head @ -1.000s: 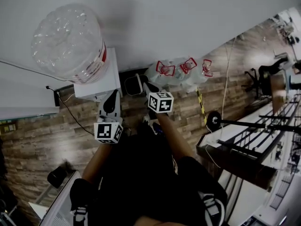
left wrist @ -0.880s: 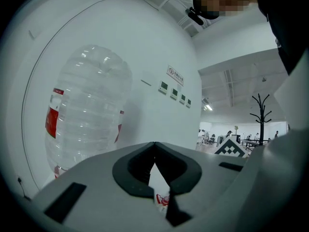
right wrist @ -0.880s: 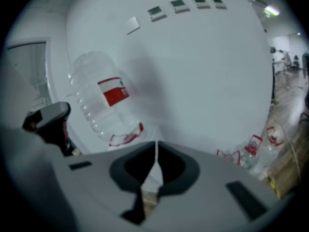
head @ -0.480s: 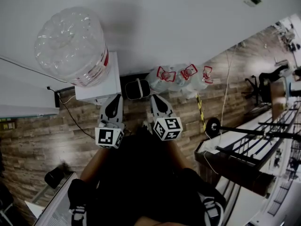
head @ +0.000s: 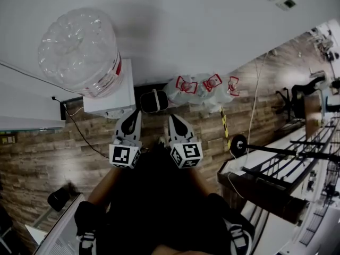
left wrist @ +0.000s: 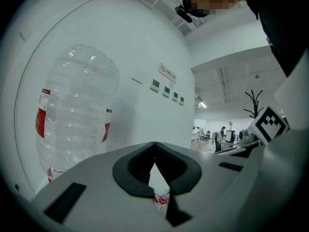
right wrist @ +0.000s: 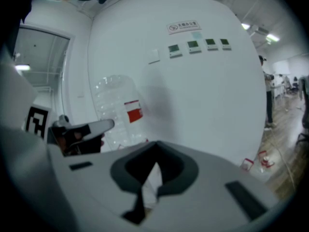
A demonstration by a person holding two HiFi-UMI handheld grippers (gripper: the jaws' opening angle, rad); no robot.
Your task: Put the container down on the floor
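Container (head: pixel 154 101) is down on the floor, right at the foot of the wall, roughly 12 o'clock from the two grippers and clear of both. It's a dark, rounded-off boxy thing with a thin pale rim; can't really tell the material from up here. At its 9 o'clock is the white boxy dispenser (head: pixel 119 97), with that big clear jug (head: pixel 78 52) on top: ribbed, dimpled plastic with a red label band. At the container's 3 o'clock there's a bunch of clear bottles (head: pixel 202 89) with red handles, huddled against the wall (head: pixel 186 31), which is plain smooth white. The floor (head: pixel 53 147) is brownish wood-look planks with a patchy grain. The left gripper (head: pixel 133 116) has its jaws pressed together tip to tip, nothing in them. The right gripper (head: pixel 172 118) is just closing the last bit, tips meeting, also empty. Both are pale grey with black pads and checkered marker cubes, side by side and pointing toward 12 o'clock.
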